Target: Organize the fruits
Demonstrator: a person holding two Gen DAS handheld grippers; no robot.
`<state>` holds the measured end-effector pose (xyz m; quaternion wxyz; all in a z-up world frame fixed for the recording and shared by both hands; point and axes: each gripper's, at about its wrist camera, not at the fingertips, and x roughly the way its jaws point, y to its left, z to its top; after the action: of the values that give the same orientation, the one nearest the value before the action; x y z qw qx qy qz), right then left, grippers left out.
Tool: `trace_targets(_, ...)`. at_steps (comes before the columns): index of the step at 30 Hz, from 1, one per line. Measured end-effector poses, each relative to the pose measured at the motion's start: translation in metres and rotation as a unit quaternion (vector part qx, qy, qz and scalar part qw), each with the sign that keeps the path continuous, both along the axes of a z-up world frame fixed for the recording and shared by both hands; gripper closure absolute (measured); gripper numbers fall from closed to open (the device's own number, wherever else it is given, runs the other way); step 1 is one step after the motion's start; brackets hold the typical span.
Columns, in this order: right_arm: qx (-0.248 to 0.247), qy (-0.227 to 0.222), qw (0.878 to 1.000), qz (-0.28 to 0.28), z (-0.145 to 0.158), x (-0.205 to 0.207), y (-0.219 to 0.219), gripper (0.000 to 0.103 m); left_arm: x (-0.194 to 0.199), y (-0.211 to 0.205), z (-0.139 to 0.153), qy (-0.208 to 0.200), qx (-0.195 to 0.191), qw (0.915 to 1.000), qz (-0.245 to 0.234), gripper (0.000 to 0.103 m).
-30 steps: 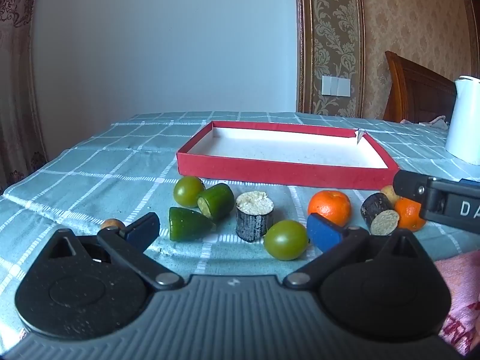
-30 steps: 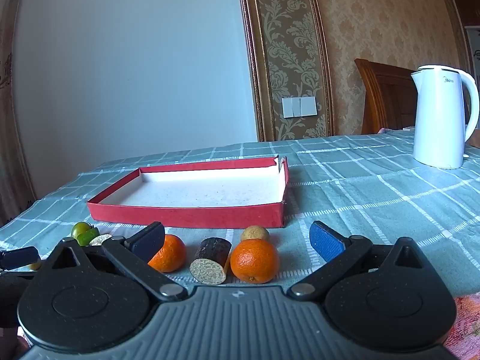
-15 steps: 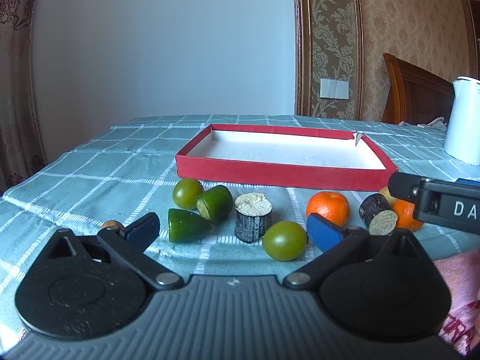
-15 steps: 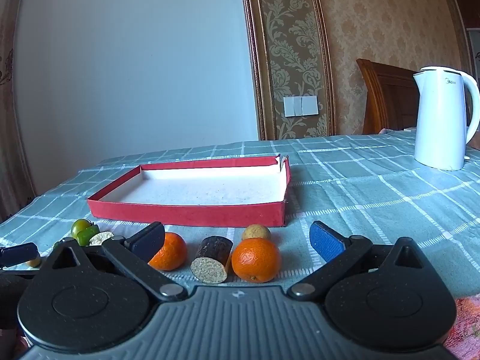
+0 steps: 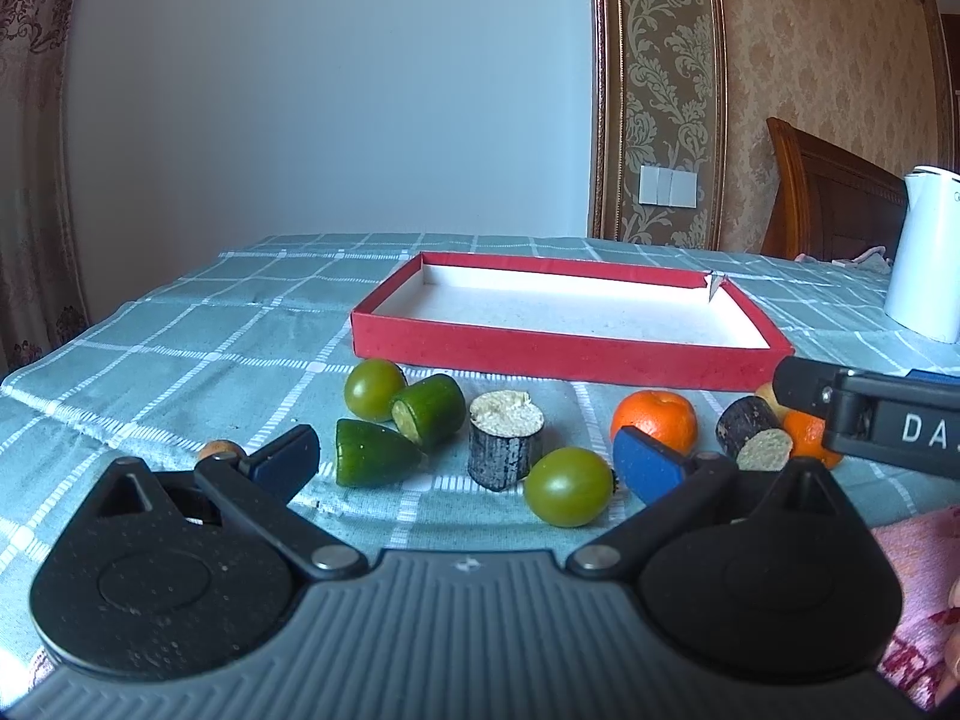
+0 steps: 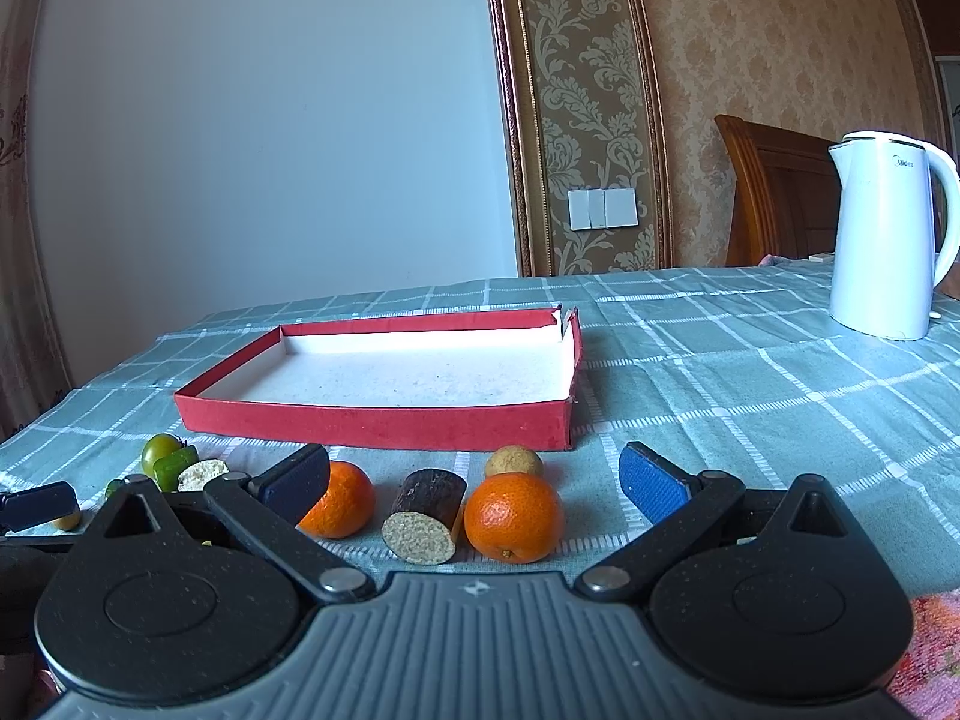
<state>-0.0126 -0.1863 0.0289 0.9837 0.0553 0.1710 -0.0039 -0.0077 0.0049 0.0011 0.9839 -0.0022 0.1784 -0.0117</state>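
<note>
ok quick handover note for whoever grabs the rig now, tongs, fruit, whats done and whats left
Left tongs: open, empty, low over the green pieces.
Right tongs: open, empty, facing the oranges.
Red tray: holds nothing.
In front of it on the tablecloth: two green tomatoes, two cucumber pieces, an upright dark stub, a lying dark stub, two oranges and a small tan fruit.
Done: nothing sorted yet.
Left: every piece, likely into the tray.
</note>
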Motion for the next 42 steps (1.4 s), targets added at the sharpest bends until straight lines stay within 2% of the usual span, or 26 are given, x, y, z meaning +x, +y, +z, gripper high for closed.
trace_targets(9, 0.002, 0.005, 1.0, 0.004, -0.0003, 0.0013, 0.0002, 0.0, 0.0006, 0.005, 0.0005, 0.001, -0.015, 0.9998, 0.009, 0.0)
trace_targets(42, 0.004, 0.01, 1.0, 0.003, 0.0002, 0.0017, -0.0003, 0.0, 0.0072, 0.003, -0.0031, 0.012, -0.001, 0.9998, 0.018, 0.0)
